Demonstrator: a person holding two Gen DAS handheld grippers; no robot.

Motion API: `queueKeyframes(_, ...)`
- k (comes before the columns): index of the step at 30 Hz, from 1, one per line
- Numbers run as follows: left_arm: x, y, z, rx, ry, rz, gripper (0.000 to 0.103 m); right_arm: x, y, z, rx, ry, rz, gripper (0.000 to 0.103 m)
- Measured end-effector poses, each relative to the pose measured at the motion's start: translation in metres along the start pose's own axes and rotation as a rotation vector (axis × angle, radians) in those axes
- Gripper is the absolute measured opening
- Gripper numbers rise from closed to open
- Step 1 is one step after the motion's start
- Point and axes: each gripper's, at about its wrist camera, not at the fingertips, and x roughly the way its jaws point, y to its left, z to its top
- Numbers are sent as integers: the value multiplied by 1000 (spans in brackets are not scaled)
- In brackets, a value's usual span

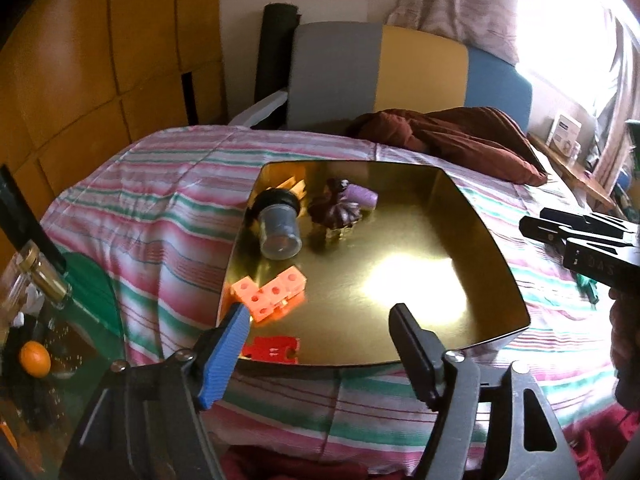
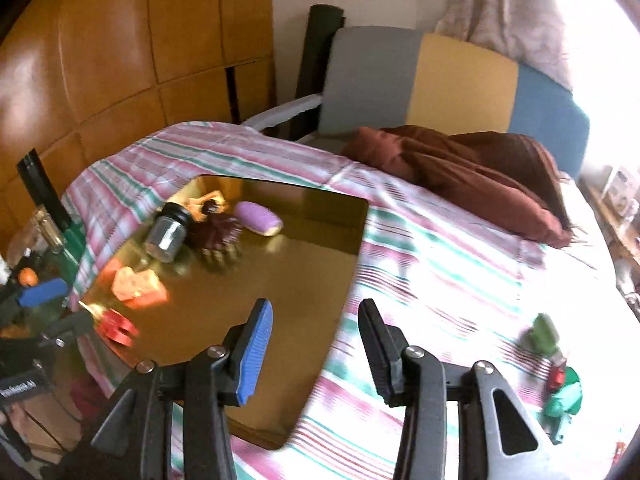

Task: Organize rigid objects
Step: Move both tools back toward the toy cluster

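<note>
Left gripper (image 1: 320, 312): jaws wide apart, nothing between them. Just past its blue finger (image 1: 224, 356), orange cube blocks (image 1: 267, 294) and a red flat piece (image 1: 272, 349) on the gold tray (image 1: 460, 248); farther ahead, a jar (image 1: 278, 226) lying on its side. Right gripper (image 2: 316, 344): jaws partly open, empty, over the tray's edge. Off to its right, green toys (image 2: 560, 388) on the striped cloth (image 2: 440, 264).

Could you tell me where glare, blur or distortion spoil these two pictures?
Left wrist view: sharp, with a bright glare patch on the gold tray and a blown-out window at upper right. Right wrist view: motion blur smears the green toy; fisheye bends the wall panels in both.
</note>
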Motion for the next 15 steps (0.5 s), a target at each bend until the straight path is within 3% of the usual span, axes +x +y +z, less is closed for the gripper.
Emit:
queueKeyframes(9,-5,-35,8,102,-21,-38,76,-17,-74,-19,80,-3,-133,45)
queueKeyframes(15,-4,-63,13,162,-19,-59,77,-23,-154,-39,211,-13,-286,45)
